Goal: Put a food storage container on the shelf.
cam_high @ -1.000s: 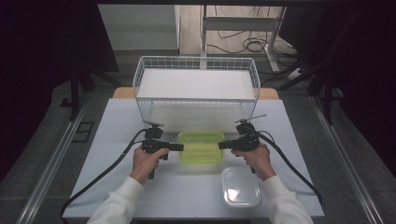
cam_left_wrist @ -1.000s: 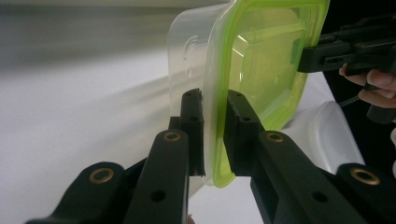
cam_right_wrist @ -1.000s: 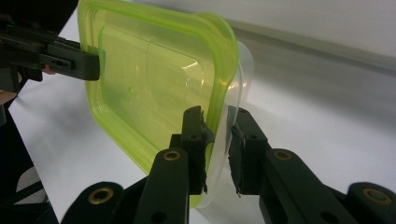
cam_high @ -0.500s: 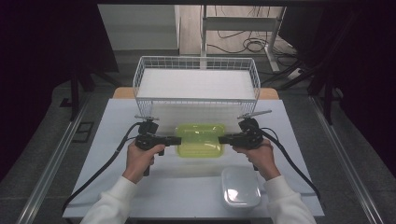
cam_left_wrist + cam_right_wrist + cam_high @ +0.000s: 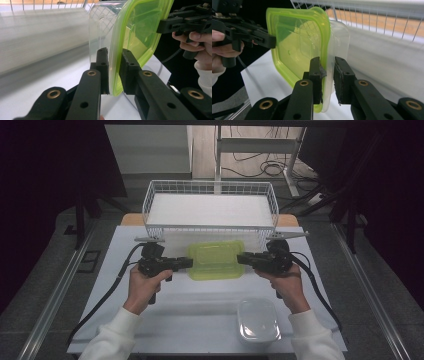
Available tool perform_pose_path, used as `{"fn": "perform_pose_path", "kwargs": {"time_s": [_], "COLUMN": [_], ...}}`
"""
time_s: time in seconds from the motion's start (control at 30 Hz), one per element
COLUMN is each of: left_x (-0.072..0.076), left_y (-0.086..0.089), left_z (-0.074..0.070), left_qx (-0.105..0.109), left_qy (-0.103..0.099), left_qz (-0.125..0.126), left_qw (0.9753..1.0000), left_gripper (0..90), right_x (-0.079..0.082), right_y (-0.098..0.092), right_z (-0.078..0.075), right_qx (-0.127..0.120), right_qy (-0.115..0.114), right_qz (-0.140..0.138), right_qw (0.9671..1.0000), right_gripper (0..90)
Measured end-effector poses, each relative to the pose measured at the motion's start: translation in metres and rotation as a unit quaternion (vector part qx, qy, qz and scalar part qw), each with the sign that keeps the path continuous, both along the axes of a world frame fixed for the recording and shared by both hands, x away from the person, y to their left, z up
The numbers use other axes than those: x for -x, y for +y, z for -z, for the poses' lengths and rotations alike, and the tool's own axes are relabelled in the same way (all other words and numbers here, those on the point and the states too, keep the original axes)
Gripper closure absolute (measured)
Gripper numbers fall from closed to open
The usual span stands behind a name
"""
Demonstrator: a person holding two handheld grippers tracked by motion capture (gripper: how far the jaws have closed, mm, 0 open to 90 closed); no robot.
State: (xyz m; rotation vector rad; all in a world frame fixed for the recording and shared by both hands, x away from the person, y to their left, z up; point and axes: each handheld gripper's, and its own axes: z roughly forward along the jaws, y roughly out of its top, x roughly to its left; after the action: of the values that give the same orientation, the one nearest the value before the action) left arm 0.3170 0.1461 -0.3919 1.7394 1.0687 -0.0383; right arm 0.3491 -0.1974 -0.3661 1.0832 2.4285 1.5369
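Note:
A clear food container with a lime-green lid [image 5: 216, 260] hangs between my two grippers, just in front of the wire basket. My left gripper [image 5: 190, 263] is shut on its left rim. In the left gripper view the jaws [image 5: 115, 72] pinch the green lid edge and clear wall [image 5: 135, 27]. My right gripper [image 5: 239, 258] is shut on the right rim. In the right gripper view its jaws [image 5: 327, 75] straddle the lid edge of the container [image 5: 299, 42], and the left gripper [image 5: 249, 35] shows beyond.
A white wire basket [image 5: 210, 227] with a white liner stands at the back of the white table [image 5: 200, 310]. A second clear lidded container [image 5: 258, 320] lies near the front right edge. Cables trail from both grippers.
Both grippers have carried the green-lidded container away from the person, toward the basket's front wall.

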Motion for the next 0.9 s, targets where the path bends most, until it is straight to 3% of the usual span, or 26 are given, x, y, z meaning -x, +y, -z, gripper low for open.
{"fn": "perform_pose_path", "kwargs": {"time_s": [0.23,0.5,0.63,0.9], "left_x": [0.002,-0.001,-0.003,-0.013], "left_y": [0.003,0.003,0.002,0.003], "left_z": [-0.007,-0.023,-0.029,-0.049], "left_qx": [0.011,0.013,0.01,0.005], "left_qy": [-0.016,-0.033,-0.04,-0.057], "left_qz": [0.005,0.008,0.006,0.007], "left_qw": [0.9998,0.9993,0.9991,0.9983], "left_gripper": [79.2,79.0,78.8,78.7], "right_x": [0.006,0.004,0.001,-0.007], "right_y": [0.0,-0.003,-0.003,-0.002], "right_z": [-0.013,-0.021,-0.027,-0.041], "right_qx": [-0.004,-0.016,-0.008,-0.014], "right_qy": [-0.031,-0.041,-0.048,-0.063], "right_qz": [-0.005,-0.006,-0.004,-0.001], "right_qw": [0.9995,0.999,0.9988,0.9979], "right_gripper": [76.9,76.9,77.0,77.2]}}
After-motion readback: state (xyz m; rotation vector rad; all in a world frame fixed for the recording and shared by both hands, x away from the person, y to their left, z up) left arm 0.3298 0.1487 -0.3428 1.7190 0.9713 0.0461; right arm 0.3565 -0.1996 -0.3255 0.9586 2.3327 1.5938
